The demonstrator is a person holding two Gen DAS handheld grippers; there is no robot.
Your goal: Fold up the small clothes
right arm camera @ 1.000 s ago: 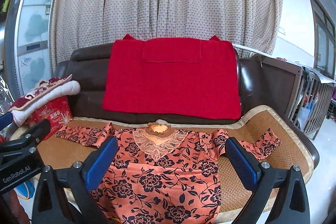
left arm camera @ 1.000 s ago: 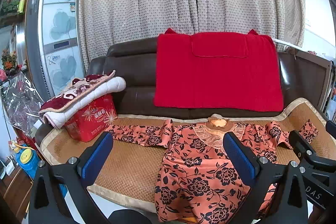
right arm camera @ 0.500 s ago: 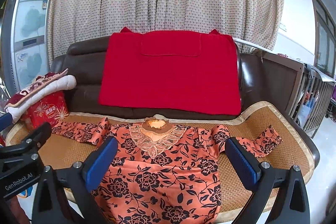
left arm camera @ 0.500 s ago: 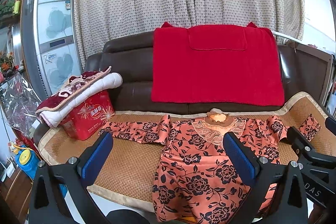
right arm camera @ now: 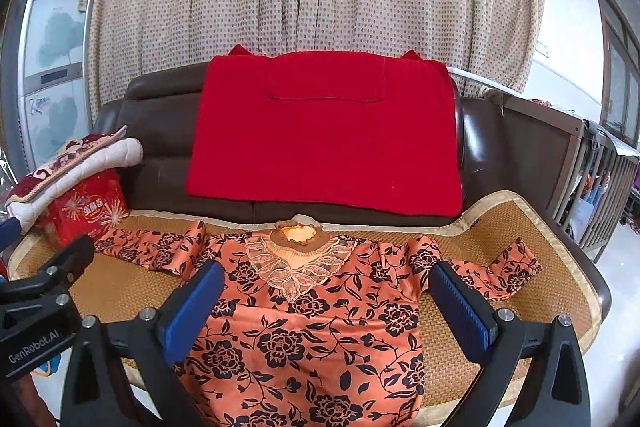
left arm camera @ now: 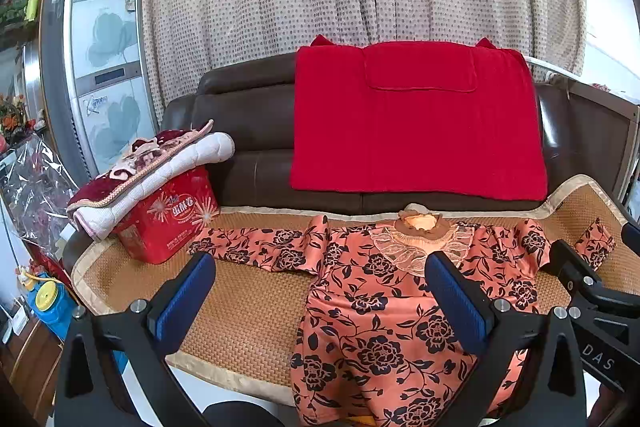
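- Left gripper [left arm camera: 320, 291]: jaws spread wide, holding nothing, touching nothing; it hovers in front of the blouse [left arm camera: 400, 307], toward the blouse's left sleeve [left arm camera: 256, 247].
- Right gripper [right arm camera: 326, 293]: jaws spread wide, empty, hovering in front of the blouse body.
- The blouse lies flat, front up, on the woven mat [right arm camera: 460, 239], hem hanging over the mat's front edge.
- Recommended: pinch each sleeve near the cuff, single layer only, then fold it inward across the blouse's chest.
- A red box [left arm camera: 168, 219] sits just beyond the left cuff; avoid snagging it.

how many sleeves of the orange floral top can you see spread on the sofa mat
2: the left sleeve stretches toward the red box; the right sleeve lies out toward the mat's far right edge.
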